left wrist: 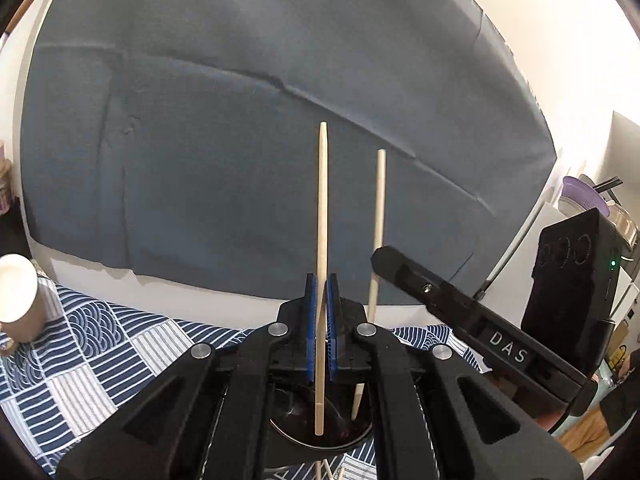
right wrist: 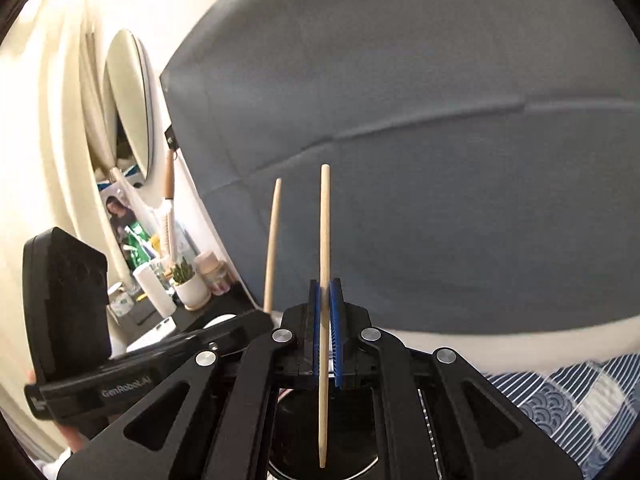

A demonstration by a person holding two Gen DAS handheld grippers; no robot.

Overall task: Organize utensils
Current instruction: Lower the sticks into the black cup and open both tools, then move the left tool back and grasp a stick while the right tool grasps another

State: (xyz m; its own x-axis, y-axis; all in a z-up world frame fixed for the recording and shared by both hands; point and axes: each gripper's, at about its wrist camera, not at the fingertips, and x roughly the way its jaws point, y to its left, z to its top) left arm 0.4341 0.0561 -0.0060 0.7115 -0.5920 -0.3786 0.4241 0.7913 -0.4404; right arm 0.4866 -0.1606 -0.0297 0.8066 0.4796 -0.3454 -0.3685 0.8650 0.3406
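Note:
My left gripper is shut on a pale wooden chopstick that stands upright between its blue pads, lifted in front of the grey backdrop. My right gripper is shut on a second wooden chopstick, also upright. Each view shows the other's chopstick close beside its own: the right-held chopstick and the left-held chopstick. The right gripper's black body reaches in from the right in the left wrist view. The left gripper's body reaches in from the left in the right wrist view. A dark round container sits below the jaws.
A grey cloth backdrop hangs behind. A blue-and-white patterned tablecloth covers the table. A paper cup stands at the left. A shelf with a potted plant, bottles and a round mirror is at the far left.

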